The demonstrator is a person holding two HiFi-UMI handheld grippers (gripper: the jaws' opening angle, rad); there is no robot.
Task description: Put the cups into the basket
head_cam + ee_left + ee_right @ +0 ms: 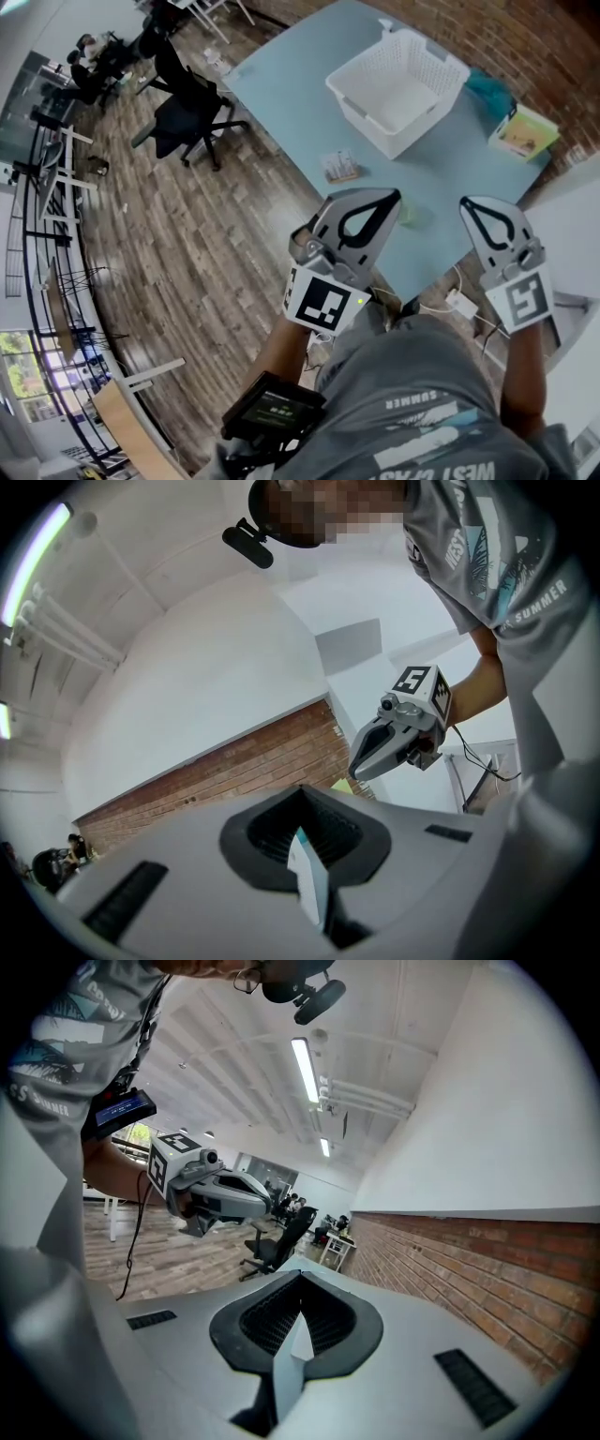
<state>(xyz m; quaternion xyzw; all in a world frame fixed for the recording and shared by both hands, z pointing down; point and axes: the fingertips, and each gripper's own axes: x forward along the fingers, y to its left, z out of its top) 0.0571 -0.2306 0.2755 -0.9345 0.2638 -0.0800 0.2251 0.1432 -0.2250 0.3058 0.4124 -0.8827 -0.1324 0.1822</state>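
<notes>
Holding the left claw (380, 199) and the right claw (476, 202) shut tight, gripping nothing. Risking a shove instead of a grasp by arriving at the green cup (415, 216) with jaws unopened: tipping it, or sliding it off the near edge of the desk (291, 89), away from the basket (370, 127). Risking too a clash of the 2 claws, side by side as they are. Extending both forearms forward from the waist, pointing the left claw about level, dipping the right slightly. Leaving the cup on the desk, on the near side of the basket, well apart from it, showing between the 2 claws.
</notes>
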